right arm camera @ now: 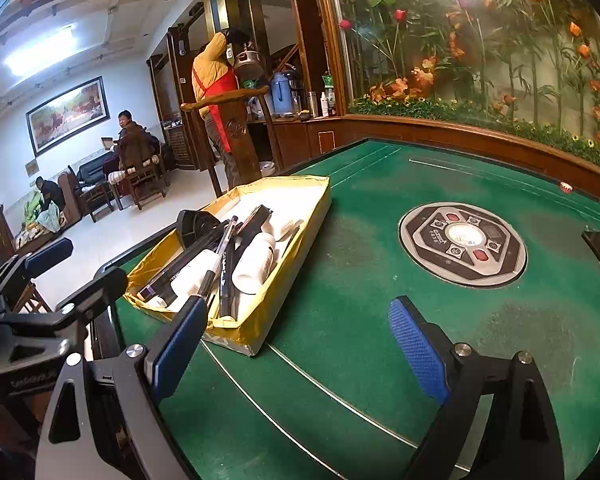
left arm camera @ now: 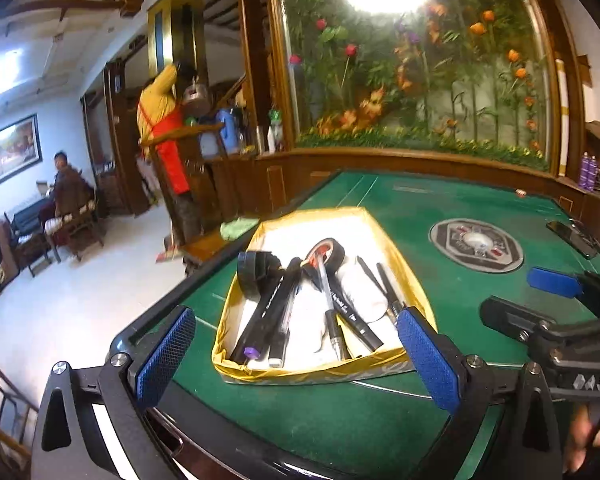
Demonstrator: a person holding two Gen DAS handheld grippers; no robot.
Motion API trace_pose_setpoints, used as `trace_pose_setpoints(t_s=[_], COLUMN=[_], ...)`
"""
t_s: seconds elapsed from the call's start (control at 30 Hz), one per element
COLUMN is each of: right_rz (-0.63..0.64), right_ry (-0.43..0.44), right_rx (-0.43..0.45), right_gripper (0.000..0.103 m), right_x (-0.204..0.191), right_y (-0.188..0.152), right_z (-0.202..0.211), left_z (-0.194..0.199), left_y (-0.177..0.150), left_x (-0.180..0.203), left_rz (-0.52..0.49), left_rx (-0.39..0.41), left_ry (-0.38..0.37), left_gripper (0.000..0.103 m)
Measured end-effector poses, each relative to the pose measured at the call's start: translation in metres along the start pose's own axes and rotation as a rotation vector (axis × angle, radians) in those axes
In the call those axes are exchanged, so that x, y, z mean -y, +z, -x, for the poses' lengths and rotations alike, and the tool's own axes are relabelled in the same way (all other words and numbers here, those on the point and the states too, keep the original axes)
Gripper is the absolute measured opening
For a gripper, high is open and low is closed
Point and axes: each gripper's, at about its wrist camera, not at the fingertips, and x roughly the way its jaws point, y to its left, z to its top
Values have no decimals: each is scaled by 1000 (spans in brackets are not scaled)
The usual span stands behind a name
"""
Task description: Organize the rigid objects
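Observation:
A yellow-rimmed cardboard tray (left arm camera: 236, 312) (right arm camera: 312, 216) sits on the green felt table (left arm camera: 460, 304) (right arm camera: 360, 288). It holds several pens and markers (left arm camera: 276, 312) (right arm camera: 226, 264), black tape rolls (left arm camera: 256, 276) (right arm camera: 198, 226) and white bottles (left arm camera: 360, 288) (right arm camera: 256, 260). My left gripper (left arm camera: 296, 360) is open and empty, its blue pads either side of the tray's near end. My right gripper (right arm camera: 300, 344) is open and empty, low over the felt just right of the tray; it also shows in the left wrist view (left arm camera: 556, 284).
A round grey control panel (left arm camera: 476, 245) (right arm camera: 462, 244) is set in the table's middle. A black phone (left arm camera: 572, 236) lies at the right edge. A wooden chair back (right arm camera: 236, 120) stands at the far edge. People are in the room beyond.

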Motion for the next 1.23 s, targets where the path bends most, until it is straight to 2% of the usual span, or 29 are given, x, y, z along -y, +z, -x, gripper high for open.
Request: trace_pose_setpoints(t_s=[0.13, 0.2, 0.23, 0.37, 0.53, 1.03, 1.1, 1.17, 1.23], right_rz=[-16, -25, -27, -24, -35, -37, -38, -38, -38], right_ry=[1, 12, 11, 10, 24, 21, 20, 21, 19], right_rx=[-29, -36, -35, -28, -38, -32, -31, -30, -29], right_gripper=[92, 92, 92, 92, 92, 92, 92, 92, 92], right_x=[3, 3, 3, 2, 3, 3, 4, 4, 4], right_y=[-2, -3, -4, -4, -3, -5, -5, -5, -5], right_z=[-3, -4, -3, -1, -2, -3, -4, -4, -4], left_z=[-7, -14, -16, -21, -18, -10, -11, -11, -11], left_y=[1, -1, -1, -2, -1, -1, -2, -3, -3], left_x=[-4, -8, -9, -13, -13, -19, -20, -22, -24], left_rz=[1, 11, 7, 28, 5, 20, 25, 22, 22], left_rx=[11, -13, -19, -62, -34, -51, -60, -48, -47], left_ry=[62, 122, 128, 63, 103, 71, 93, 149, 161], left_gripper=[102, 102, 102, 102, 102, 102, 102, 102, 102])
